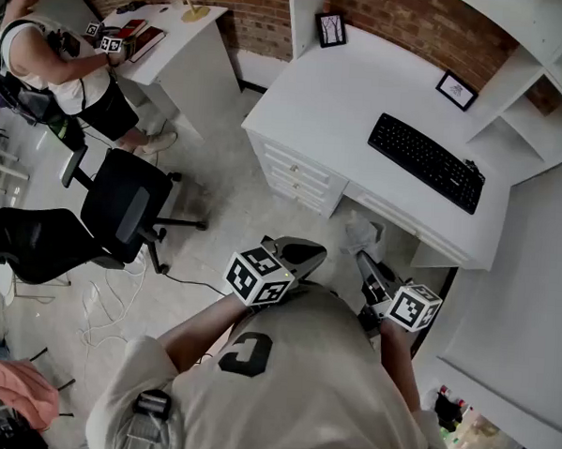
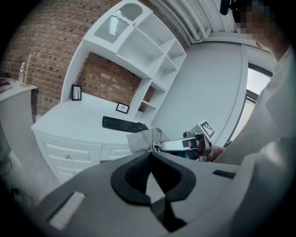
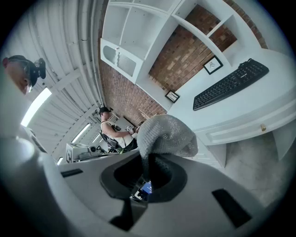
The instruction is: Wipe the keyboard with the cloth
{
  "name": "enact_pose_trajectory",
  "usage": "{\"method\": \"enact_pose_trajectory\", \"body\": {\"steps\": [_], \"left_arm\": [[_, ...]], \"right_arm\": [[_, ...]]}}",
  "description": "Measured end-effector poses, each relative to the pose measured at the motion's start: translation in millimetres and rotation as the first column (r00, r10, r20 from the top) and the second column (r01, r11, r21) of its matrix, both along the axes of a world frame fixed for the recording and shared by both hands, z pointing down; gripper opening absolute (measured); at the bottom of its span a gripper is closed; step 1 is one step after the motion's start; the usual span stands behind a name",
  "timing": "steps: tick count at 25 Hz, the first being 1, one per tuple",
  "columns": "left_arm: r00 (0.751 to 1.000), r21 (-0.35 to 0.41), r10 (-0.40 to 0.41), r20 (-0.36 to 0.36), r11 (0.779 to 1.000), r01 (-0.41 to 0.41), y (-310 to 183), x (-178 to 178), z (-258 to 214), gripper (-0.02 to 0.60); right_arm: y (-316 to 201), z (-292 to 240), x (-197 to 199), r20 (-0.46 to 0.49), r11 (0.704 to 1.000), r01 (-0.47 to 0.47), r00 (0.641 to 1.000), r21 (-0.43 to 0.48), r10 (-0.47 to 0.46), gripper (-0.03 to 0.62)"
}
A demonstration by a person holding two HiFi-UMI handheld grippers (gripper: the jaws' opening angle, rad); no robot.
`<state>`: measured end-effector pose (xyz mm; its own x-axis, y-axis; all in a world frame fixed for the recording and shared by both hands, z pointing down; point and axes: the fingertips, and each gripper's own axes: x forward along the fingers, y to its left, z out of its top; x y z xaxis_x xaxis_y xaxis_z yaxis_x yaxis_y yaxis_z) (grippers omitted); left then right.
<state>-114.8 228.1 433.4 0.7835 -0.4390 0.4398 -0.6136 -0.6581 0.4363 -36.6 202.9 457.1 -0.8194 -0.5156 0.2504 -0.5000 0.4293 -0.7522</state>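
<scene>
Cloth (image 3: 166, 134) clamped in right gripper (image 1: 366, 268), left gripper (image 2: 151, 153) closed on nothing, both close to torso.

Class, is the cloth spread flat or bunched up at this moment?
Bunched up: the cloth bulges as a crumpled lump, pinched in the right gripper.

Cloth (image 3: 167, 133) end hidden in rt tongs (image 3: 147, 159)
</scene>
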Motion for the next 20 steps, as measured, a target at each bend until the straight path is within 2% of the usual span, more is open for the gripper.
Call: {"method": "enact_pose_trajectory", "body": {"steps": [5, 11, 15, 20], "left_arm": [[0.998, 0.0, 0.056, 0.017, 0.998, -0.056, 8, 12, 0, 0.005], [0.998, 0.003, 0.056, 0.017, 0.998, -0.057, 3, 15, -2, 0.005], [0.999, 0.003, 0.045, 0.023, 0.999, -0.045, 2, 15, -2, 0.005], [0.999, -0.015, 0.035, 0.039, 0.999, -0.034, -5, 44, 1, 0.005]], "right_arm": [[5, 0, 10, 0.002, 0.999, -0.034, 0.999, 0.003, 0.034, 0.015], [2, -2, 12, -0.035, 1.0, -0.026, 0.999, 0.009, 0.026, 0.015], [1, 2, 9, -0.027, 1.0, -0.001, 1.0, -0.003, 0.001, 0.015], [-6, 5, 34, -0.022, 0.999, 0.03, 0.999, -0.015, -0.031, 0.015]]}}
